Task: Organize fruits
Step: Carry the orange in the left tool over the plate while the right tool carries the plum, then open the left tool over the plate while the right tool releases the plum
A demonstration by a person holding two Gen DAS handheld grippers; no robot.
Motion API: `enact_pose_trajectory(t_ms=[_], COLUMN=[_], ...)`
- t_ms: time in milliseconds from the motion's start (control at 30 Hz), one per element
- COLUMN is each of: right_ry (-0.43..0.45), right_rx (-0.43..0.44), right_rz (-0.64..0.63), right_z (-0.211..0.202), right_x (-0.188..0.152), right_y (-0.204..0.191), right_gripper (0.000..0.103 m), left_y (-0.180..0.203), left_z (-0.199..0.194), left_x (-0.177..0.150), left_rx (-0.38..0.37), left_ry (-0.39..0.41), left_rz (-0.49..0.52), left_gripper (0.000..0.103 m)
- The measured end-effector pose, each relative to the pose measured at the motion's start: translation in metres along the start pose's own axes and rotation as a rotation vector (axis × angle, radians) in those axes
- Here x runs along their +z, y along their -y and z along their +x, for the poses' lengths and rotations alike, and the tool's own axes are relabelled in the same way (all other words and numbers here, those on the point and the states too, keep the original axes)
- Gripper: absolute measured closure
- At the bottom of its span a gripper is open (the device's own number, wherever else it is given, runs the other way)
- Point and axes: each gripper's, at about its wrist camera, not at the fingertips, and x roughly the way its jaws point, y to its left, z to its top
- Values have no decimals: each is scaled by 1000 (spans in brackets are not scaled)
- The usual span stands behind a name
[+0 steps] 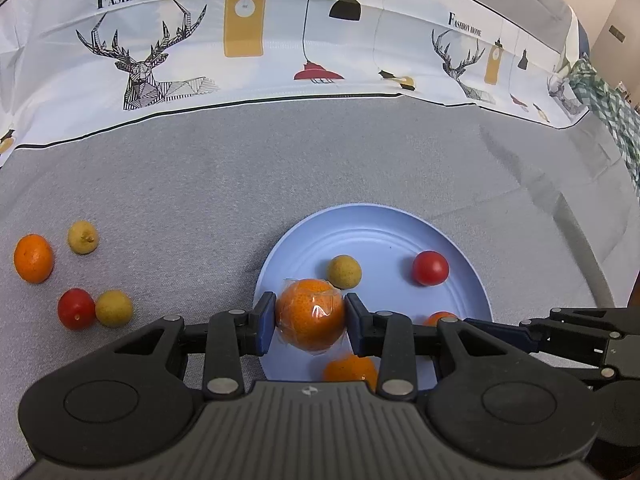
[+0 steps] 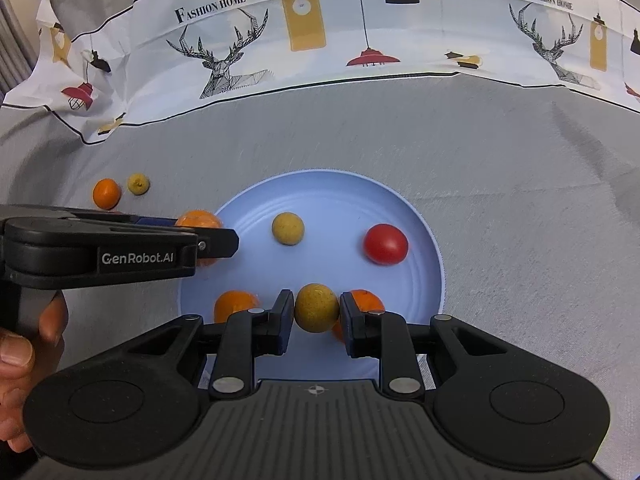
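- Over the blue plate's (image 1: pixel 460 248) near-left rim, the left gripper (image 1: pixel 310 322) has its fingers clamped on a plastic-wrapped orange (image 1: pixel 310 316).
- Above the plate's near part, the right gripper (image 2: pixel 317 309) fingers pinch a yellow-green fruit (image 2: pixel 317 307).
- Left on the grey desk (image 1: pixel 200 168) lie four loose fruits.

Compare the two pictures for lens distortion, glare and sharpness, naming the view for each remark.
Left wrist view: the fisheye lens bends the printed cloth into an arc, a white glare spot sits on the wrapped orange, and the plate looks sharp. Right wrist view: the same bowing with dark corners, soft even light on the yellow fruit, and no obvious motion blur.
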Motion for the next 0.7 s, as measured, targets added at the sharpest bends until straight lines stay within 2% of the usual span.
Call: enact_pose_trajectory(t_ms=[267,700], right_ry=[-6,-9], right_rx=[-7,-11], right_rz=[-14,0], right_z=[2,1], right_x=[1,1], right_y=[-3,-3], right_gripper=[77,77], left_y=[9,10], left_z=[0,0], left_x=[-1,-2], left_rx=[41,16], left_ry=[14,16], left_rz=[62,71], left_gripper=[63,61])
